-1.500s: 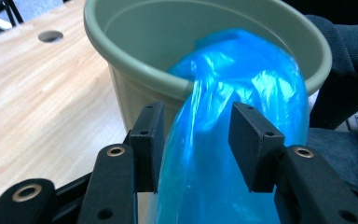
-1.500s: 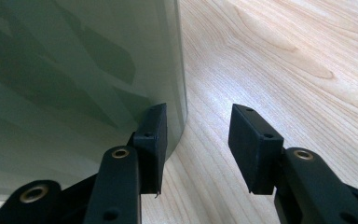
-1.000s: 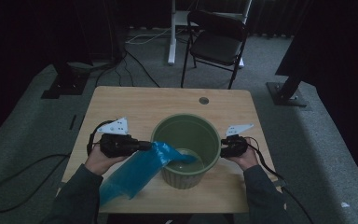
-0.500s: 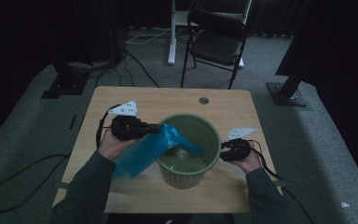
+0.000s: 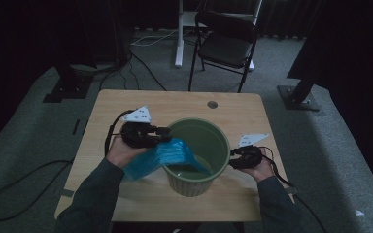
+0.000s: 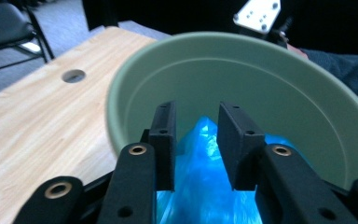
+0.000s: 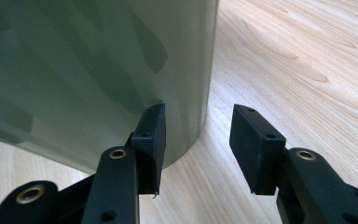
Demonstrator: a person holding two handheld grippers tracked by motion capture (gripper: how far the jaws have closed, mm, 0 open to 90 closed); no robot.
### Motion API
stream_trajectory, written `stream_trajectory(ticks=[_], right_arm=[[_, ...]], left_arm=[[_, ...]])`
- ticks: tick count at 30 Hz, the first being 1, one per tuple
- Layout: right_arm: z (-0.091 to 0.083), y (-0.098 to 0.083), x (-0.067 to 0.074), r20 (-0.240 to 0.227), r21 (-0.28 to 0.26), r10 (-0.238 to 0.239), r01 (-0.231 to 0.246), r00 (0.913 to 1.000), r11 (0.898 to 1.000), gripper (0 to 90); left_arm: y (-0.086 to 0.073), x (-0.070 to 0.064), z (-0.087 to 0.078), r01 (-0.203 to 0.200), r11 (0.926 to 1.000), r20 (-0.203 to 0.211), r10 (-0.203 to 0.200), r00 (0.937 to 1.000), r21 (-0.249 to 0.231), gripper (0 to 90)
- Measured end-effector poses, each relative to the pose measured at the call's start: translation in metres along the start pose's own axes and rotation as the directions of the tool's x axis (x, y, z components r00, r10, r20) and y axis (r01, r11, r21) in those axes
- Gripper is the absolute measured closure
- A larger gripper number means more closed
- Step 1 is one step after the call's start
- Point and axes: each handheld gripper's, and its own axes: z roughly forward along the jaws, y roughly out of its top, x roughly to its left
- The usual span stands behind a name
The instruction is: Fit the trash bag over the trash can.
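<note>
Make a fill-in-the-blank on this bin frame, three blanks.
1. The plastic bag draped over the bin's rim is ____ in colour.
2. The left gripper's jaws stand ____, just opened, with the bag between them.
3. The bin stands on a ____ table.

Missing words: blue; open; wooden

Bin (image 5: pixel 196 145): smooth matt green plastic. Bag (image 5: pixel 158 158): thin, crinkled, glossy blue plastic film. Bench (image 5: pixel 126 104): light wood-grain laminate, smooth. Left tool (image 6: pixel 196 140) pads: matt black plastic. Floor, upper frame: grey carpet.
</note>
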Motion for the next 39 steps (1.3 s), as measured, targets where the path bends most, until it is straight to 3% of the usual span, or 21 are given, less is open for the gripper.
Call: stream_trajectory(ticks=[1,7,15,17,26,39], right_arm=[[-0.001,0.0,0.002,-0.001,0.001,-0.001,0.001,1.0,1.0,55.1],[-0.005,-0.002,0.009,-0.005,0.005,-0.01,0.01,0.9999,1.0,55.1],[-0.006,-0.002,0.02,-0.013,0.007,-0.033,0.033,0.9994,0.999,54.9],[-0.006,-0.002,0.02,-0.011,0.007,-0.036,0.036,0.9993,0.999,55.0],[0.001,0.002,0.021,-0.014,0.002,-0.025,0.025,0.9996,1.0,55.1],[0.012,0.011,0.018,0.016,0.001,-0.01,0.01,0.9998,1.0,55.3]], left_arm=[[-0.007,-0.001,-0.014,0.012,0.9999,-0.02,-0.013,0.9997,-0.009,66.8],[-0.026,-0.008,-0.03,0.021,0.9997,-0.051,-0.021,0.9985,-0.011,66.2],[-0.034,-0.01,-0.025,0.013,0.9991,-0.019,-0.012,0.9998,0.041,67.2],[-0.035,-0.007,-0.024,0.024,0.9993,0.002,-0.024,0.9997,0.03,67.7],[-0.035,0.005,-0.021,0.034,0.9991,-0.028,-0.033,0.9991,0.027,67.7],[-0.035,0.025,-0.018,0.059,0.998,-0.033,-0.059,0.9977,0.02,68.6]])
